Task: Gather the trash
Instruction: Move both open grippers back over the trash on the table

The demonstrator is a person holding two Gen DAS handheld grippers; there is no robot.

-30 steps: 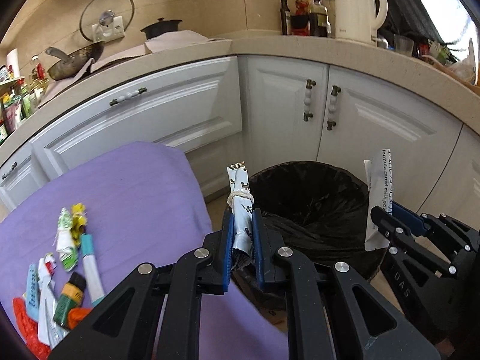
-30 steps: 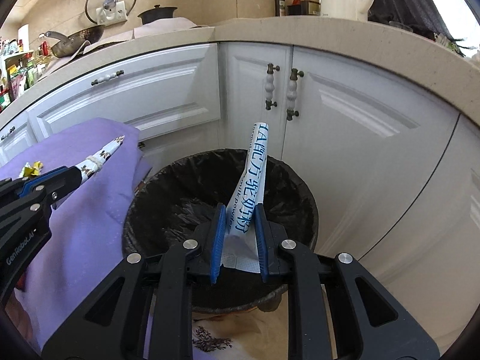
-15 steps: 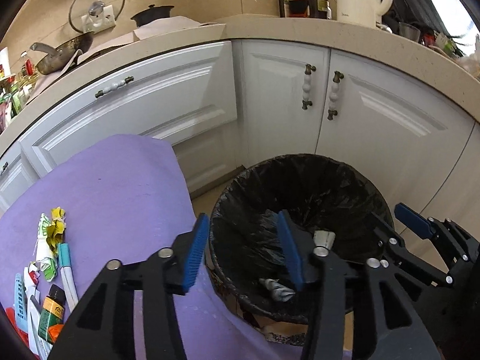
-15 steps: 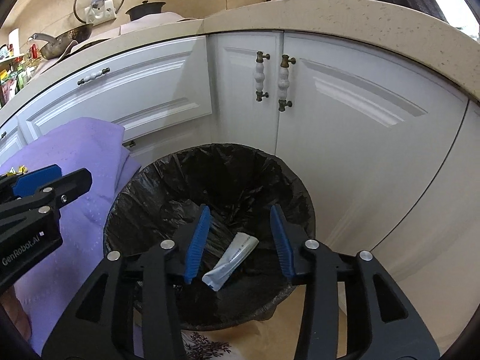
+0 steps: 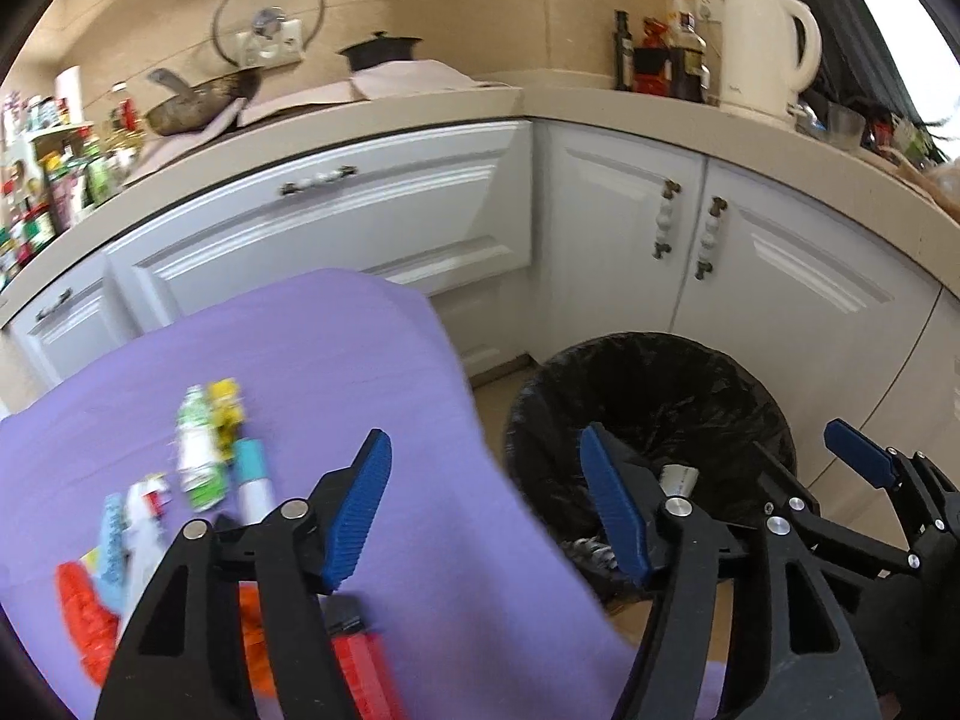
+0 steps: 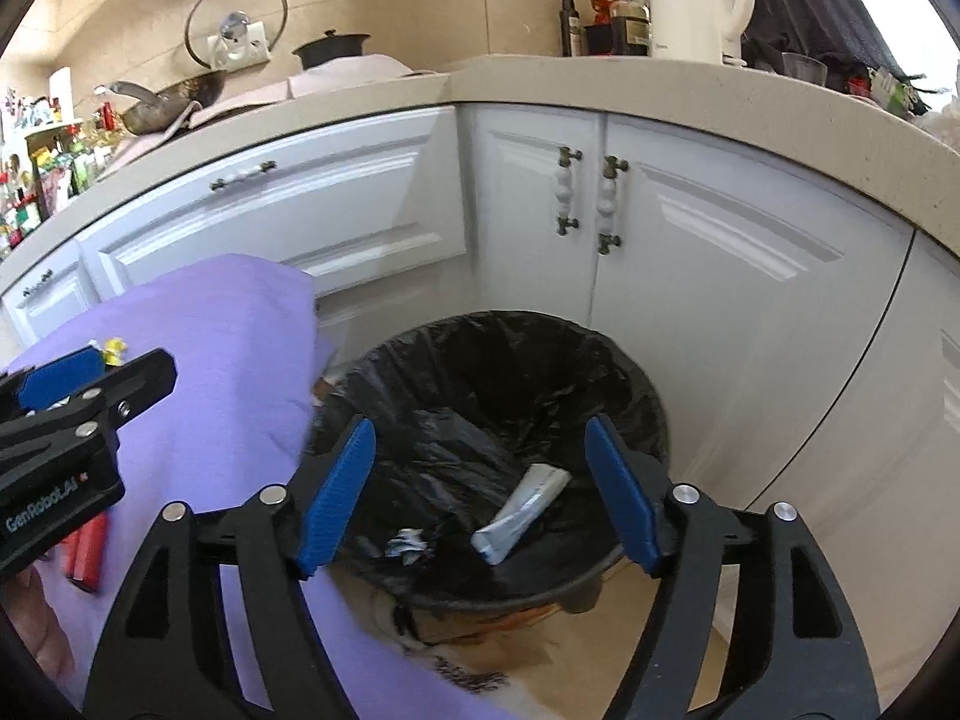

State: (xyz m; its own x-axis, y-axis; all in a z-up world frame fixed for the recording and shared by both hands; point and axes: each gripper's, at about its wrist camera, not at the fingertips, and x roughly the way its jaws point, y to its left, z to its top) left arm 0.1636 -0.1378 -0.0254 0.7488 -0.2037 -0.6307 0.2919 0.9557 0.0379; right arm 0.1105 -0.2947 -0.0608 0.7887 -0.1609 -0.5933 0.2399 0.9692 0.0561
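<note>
Now both the left gripper and right gripper are opening, empty, above the round black-lined trash bin, where a white crumpled packet lies

Both grippers, left and right, have released their wrappers; white sachet now lies in black-lined bin, jaws opening.

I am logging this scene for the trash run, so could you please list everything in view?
Trash bin: one, black-lined, on the floor by the cabinets.
Sachet: one, pale, lying in the bin.
Tablecloth: one, purple.
Wrappers and tubes: several, mixed colours, on the cloth; blurred.
Kettle: one, white, on the counter.
Glass lid: one, against the wall.
Left tongs: jaws opening, nothing between.
Right tongs: jaws opening, nothing between.
</note>
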